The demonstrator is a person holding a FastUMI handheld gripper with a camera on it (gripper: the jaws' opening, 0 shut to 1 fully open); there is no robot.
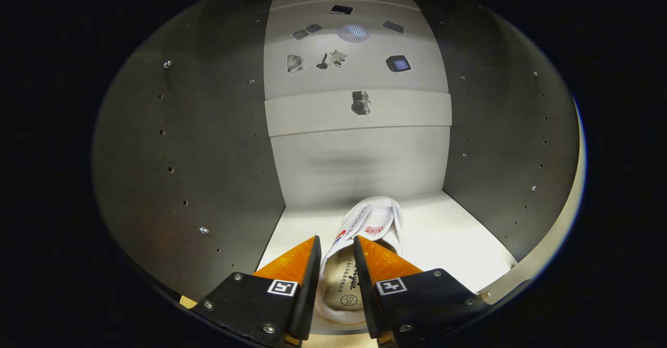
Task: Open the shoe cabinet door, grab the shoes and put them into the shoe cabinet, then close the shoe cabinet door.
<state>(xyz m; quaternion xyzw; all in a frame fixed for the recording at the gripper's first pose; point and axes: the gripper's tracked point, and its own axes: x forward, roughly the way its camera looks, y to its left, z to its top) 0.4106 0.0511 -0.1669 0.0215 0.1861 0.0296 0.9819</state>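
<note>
A white canvas shoe with a red and blue side stripe lies on the pale floor of the shoe cabinet, toe towards the back wall. My gripper reaches into the cabinet over the shoe's heel end. Its left orange finger stands just outside the shoe's left side wall, and the right orange finger sits over the shoe's opening. The fingers stand a narrow gap apart. The side wall leans by the left finger, and the insole shows in the gap, so the right finger looks clear of the wall.
Grey cabinet side panels with rows of peg holes close in on the left and right. The light back panel stands just beyond the shoe's toe. A pale front edge of the cabinet curves past on the right.
</note>
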